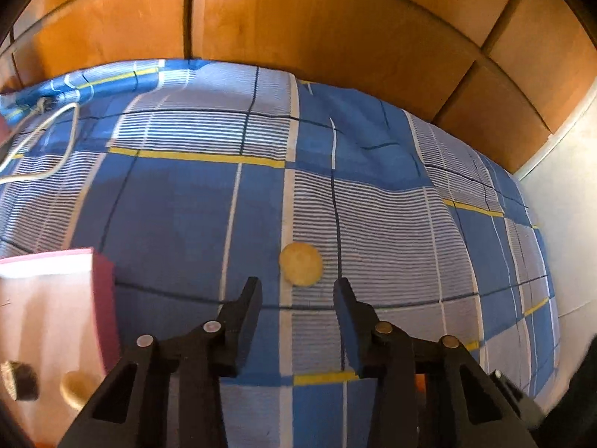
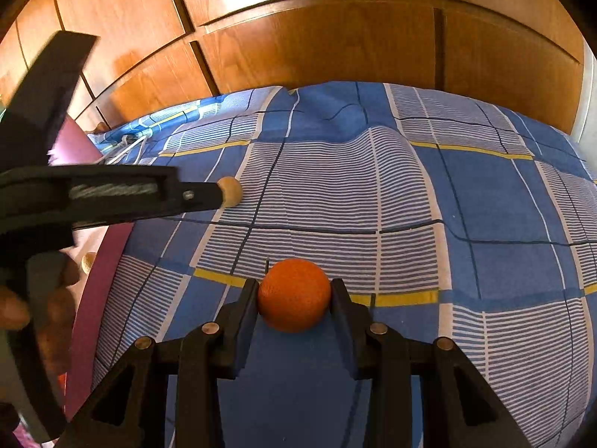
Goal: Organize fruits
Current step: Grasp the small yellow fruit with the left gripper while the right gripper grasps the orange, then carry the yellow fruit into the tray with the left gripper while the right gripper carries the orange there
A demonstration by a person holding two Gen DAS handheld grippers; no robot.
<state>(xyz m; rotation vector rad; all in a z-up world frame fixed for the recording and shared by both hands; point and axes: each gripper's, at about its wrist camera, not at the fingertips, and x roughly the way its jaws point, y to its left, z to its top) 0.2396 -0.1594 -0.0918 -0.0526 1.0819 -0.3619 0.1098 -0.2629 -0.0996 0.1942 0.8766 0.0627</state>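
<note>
Right gripper (image 2: 294, 287) clamped on an orange fruit (image 2: 294, 295), fingers (image 2: 248, 298) pressing both its sides above the checked bedsheet (image 2: 410, 194). Left gripper (image 1: 296, 287) empty, fingers narrow, just short of a pale yellow round fruit (image 1: 300, 263) lying on the sheet. Only in the left view — a pink box (image 1: 56, 298) beside the gripper, a pale fruit (image 1: 76, 386) inside.

Left gripper (image 1: 296, 291) with 2 black angular plastic fingers, silver round pivot pins on triangular cut-out linkages, right gripper (image 2: 294, 291) of matching black build, coiled steel spring in side slot
</note>
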